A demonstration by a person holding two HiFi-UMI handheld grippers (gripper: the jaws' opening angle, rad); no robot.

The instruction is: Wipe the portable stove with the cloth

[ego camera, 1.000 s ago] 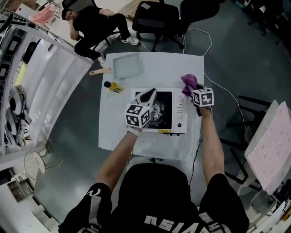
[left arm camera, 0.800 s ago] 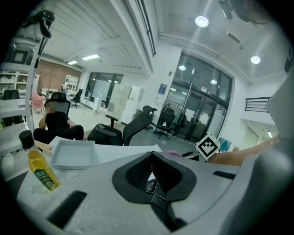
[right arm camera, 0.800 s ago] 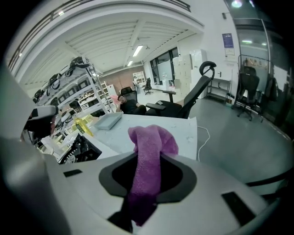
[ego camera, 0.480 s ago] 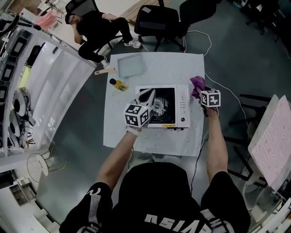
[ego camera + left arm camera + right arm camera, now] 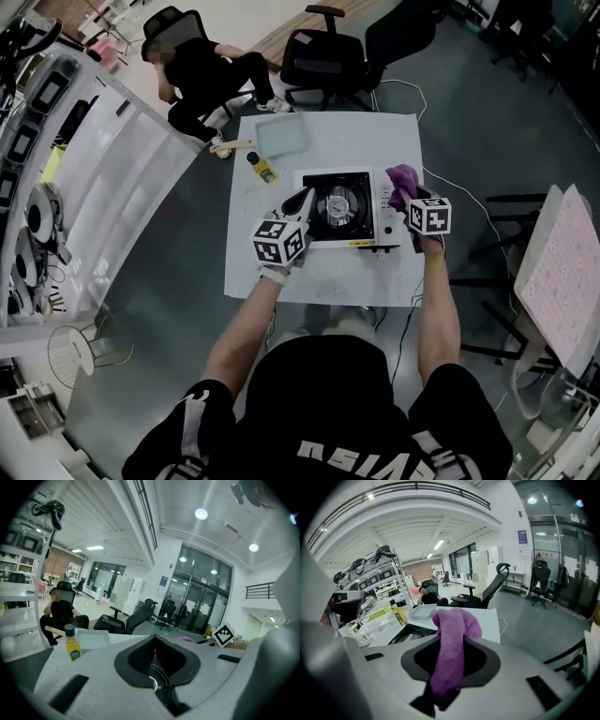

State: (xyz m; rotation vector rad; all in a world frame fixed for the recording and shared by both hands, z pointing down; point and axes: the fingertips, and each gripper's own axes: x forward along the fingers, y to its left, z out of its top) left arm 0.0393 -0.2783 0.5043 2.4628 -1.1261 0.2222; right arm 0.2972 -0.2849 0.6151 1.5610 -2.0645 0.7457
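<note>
A person (image 5: pixel 202 70) sits on a chair beyond the table's (image 5: pixel 328 277) far left corner. At that corner a wooden handle (image 5: pixel 228 145) sticks out past the table edge, touching the tray (image 5: pixel 281 137). Just in front of them, a small bottle (image 5: pixel 261 169) of yellow liquid stands upright.

The left gripper (image 5: pixel 305 197) hangs at the stove's (image 5: pixel 342 208) left edge and points in towards the round burner (image 5: pixel 336 202). Its jaws are closed, pad against pad, with nothing between them. Whether the tips touch the stove cannot be told.

The stove sits in the middle of the table with its knob panel on the right. At its far right corner is the cloth (image 5: pixel 401 178) – purple, bunched, pinched in the right gripper (image 5: pixel 409 195). In the right gripper view the jaws clamp the cloth's middle: one end stands up past the tips and folds over, and the other hangs down between the pads. Whether the cloth rests on the stove cannot be told.

A white cable (image 5: pixel 455 186) runs off the table's right side onto the floor. Farther right, well apart from the table, stands a pale pink board (image 5: pixel 558 272).
</note>
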